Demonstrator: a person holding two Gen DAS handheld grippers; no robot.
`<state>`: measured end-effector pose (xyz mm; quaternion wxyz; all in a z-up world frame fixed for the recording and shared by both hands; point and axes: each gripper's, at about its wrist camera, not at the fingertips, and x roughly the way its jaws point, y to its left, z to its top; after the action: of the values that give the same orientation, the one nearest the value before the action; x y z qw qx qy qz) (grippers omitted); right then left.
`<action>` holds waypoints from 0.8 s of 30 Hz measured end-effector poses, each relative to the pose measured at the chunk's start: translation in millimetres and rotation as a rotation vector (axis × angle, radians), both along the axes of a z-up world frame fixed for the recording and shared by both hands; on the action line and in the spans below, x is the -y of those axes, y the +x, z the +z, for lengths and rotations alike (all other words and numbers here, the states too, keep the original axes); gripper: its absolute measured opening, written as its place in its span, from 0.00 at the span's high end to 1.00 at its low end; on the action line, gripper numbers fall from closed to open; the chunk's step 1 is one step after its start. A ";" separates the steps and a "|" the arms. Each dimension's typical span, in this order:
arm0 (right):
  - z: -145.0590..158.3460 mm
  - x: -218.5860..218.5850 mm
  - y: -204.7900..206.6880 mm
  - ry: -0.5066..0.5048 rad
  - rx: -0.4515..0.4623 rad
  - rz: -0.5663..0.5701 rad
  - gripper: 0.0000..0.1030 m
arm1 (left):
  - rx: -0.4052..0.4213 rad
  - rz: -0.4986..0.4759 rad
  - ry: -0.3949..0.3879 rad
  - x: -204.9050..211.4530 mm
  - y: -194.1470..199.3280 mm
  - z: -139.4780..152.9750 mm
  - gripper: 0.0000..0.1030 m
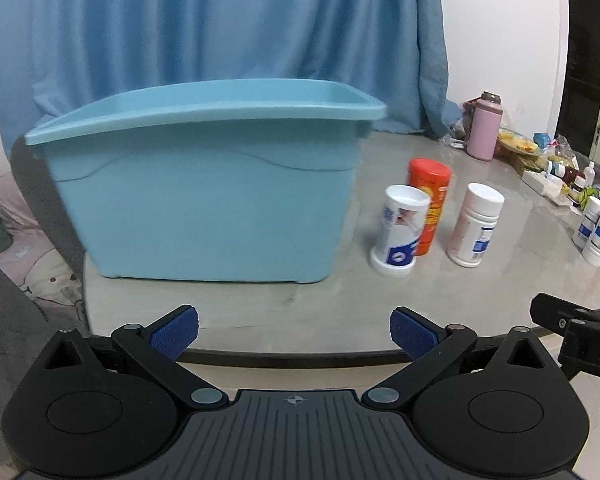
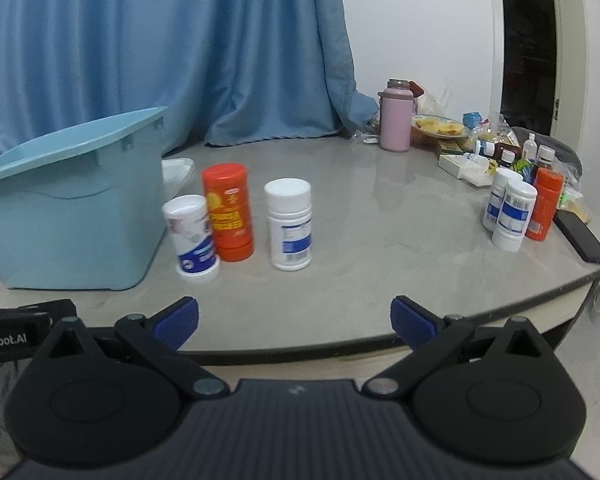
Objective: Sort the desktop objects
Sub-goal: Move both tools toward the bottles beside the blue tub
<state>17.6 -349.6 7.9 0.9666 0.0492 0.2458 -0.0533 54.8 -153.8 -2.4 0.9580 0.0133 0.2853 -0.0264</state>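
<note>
Three bottles (image 1: 432, 216) stand upright right of centre in the left wrist view, beside the blue bin (image 1: 204, 184); the left gripper (image 1: 294, 332), bottom, is spread and empty. Right wrist view: same bottles left of centre, right gripper (image 2: 294, 320) spread, empty. Bin contents hidden; stage uncertain.

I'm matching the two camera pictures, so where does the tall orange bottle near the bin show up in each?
Left wrist view: orange bottle, right of centre, behind the white tub.
Right wrist view: orange bottle, left of centre.
Shared landmark: blue bin, left of the bottle in both.
</note>
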 end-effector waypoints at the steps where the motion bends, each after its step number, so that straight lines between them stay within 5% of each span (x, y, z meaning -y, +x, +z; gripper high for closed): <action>1: -0.1 4.7 3.0 -0.003 0.000 0.007 0.00 | 0.000 0.002 0.001 5.7 1.8 -0.8 0.00; 24: -5.1 85.2 42.0 0.025 -0.003 0.094 0.00 | 0.030 0.064 0.037 88.3 17.5 -4.1 0.00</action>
<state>59.6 -434.8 2.8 0.9670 0.0496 0.2500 -0.0047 72.3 -242.1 -6.6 0.9622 0.0221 0.2714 0.0099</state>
